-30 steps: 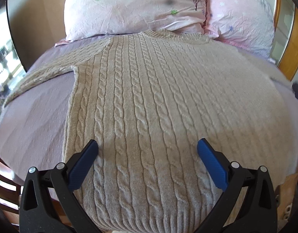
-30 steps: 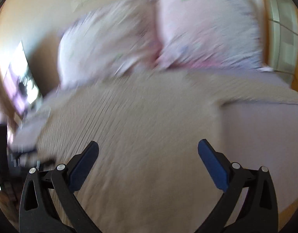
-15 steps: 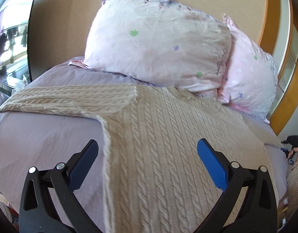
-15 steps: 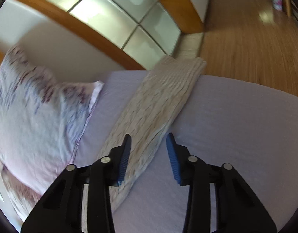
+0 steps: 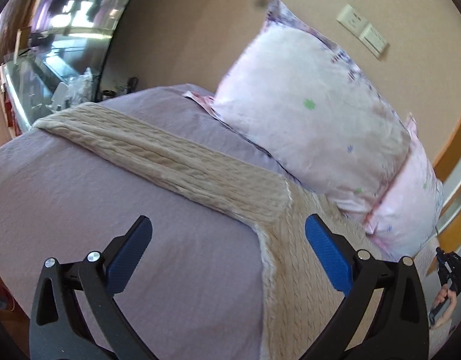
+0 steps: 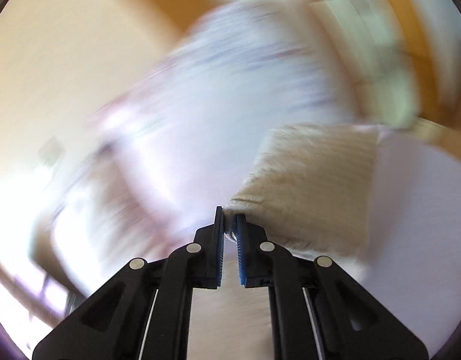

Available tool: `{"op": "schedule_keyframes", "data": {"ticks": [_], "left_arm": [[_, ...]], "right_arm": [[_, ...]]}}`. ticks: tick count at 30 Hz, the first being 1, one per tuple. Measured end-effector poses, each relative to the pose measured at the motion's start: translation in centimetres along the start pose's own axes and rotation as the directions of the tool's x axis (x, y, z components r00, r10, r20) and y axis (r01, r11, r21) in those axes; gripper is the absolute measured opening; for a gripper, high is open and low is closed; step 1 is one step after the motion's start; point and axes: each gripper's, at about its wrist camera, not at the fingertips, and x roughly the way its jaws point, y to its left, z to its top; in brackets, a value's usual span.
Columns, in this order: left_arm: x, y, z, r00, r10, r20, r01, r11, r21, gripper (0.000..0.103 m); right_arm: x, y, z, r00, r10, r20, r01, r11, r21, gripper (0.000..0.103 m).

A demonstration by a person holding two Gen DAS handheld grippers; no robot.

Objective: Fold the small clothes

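A beige cable-knit sweater [image 5: 293, 270] lies flat on a lilac bedsheet [image 5: 140, 210]. Its left sleeve [image 5: 158, 156] stretches out toward the bed's far left edge. My left gripper [image 5: 227, 249] is open and empty, hovering above the armpit where sleeve meets body. In the right wrist view, my right gripper [image 6: 229, 225] is shut on the cuff end of the other sleeve [image 6: 314, 186] and holds it lifted off the sheet; that view is motion-blurred.
Two pink floral pillows [image 5: 314, 114] lean against the beige wall at the head of the bed. A glass cabinet [image 5: 44, 69] stands beyond the bed's left edge. A wooden frame [image 5: 452, 150] runs at the right.
My left gripper swung left from the sweater body toward the left sleeve and armpit. My right gripper closed on the right sleeve's end and lifted it, swinging back toward the pillows.
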Motion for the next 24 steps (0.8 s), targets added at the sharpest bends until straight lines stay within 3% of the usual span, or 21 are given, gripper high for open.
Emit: {"op": "schedule_keyframes", "data": {"ticks": [1, 2, 4, 5, 6, 9, 10, 12, 14, 16, 20, 23, 24], "left_arm": [[-0.1, 0.3, 0.2, 1.000, 0.009, 0.010, -0.009, 1.000, -0.006, 0.101], [-0.2, 0.7, 0.5, 1.000, 0.015, 0.021, -0.015, 1.000, -0.016, 0.101], [-0.5, 2.4, 1.4, 0.999, 0.021, 0.031, -0.019, 0.997, -0.074, 0.101], [-0.5, 3.0, 1.7, 0.999, 0.020, 0.031, -0.017, 0.995, -0.100, 0.101], [-0.6, 4.3, 2.3, 0.999, 0.022, 0.033, -0.017, 0.989, -0.147, 0.101], [-0.6, 8.1, 3.9, 0.998, 0.043, 0.040, -0.030, 0.958, -0.285, 0.100], [-0.4, 9.5, 4.5, 0.998, 0.057, 0.036, -0.042, 0.942, -0.333, 0.099], [0.1, 11.9, 5.3, 0.998, 0.060, 0.027, -0.043, 0.906, -0.422, 0.088], [0.7, 14.1, 6.0, 0.997, 0.074, 0.008, -0.060, 0.866, -0.496, 0.086], [1.2, 15.4, 6.4, 0.995, 0.100, -0.005, -0.087, 0.837, -0.541, 0.076], [1.8, 17.4, 7.8, 0.993, 0.118, 0.007, -0.090, 0.794, -0.602, 0.072], [2.4, 18.9, 8.5, 0.989, 0.146, 0.014, -0.103, 0.759, -0.643, 0.054], [2.7, 19.7, 8.6, 0.987, 0.158, 0.017, -0.106, 0.740, -0.664, 0.039]], "right_arm": [[1.7, 3.0, -1.6, 0.995, 0.069, -0.073, -0.072, 0.996, -0.052, 0.009], [4.0, 6.4, -3.9, 0.974, 0.123, -0.192, -0.145, 0.983, -0.109, 0.010], [6.8, 10.3, -7.6, 0.918, 0.162, -0.363, -0.232, 0.960, -0.158, 0.025], [7.5, 11.5, -9.1, 0.897, 0.166, -0.411, -0.255, 0.952, -0.172, 0.042], [7.4, 11.9, -9.8, 0.893, 0.173, -0.415, -0.268, 0.946, -0.181, 0.056], [5.5, 11.3, -9.4, 0.933, 0.152, -0.325, -0.233, 0.946, -0.226, 0.076], [5.2, 10.6, -8.9, 0.944, 0.136, -0.302, -0.210, 0.950, -0.230, 0.078], [4.0, 8.7, -8.3, 0.955, 0.110, -0.274, -0.173, 0.961, -0.215, 0.080], [3.9, 6.9, -7.5, 0.963, 0.081, -0.257, -0.134, 0.972, -0.196, 0.081], [3.7, 5.6, -6.6, 0.969, 0.058, -0.240, -0.101, 0.980, -0.171, 0.082], [3.2, 3.1, -6.5, 0.974, 0.047, -0.221, -0.074, 0.990, -0.117, 0.084], [3.1, 2.2, -6.7, 0.975, 0.052, -0.215, -0.074, 0.992, -0.098, 0.086], [3.0, 1.9, -6.9, 0.975, 0.055, -0.216, -0.077, 0.993, -0.094, 0.087]]}}
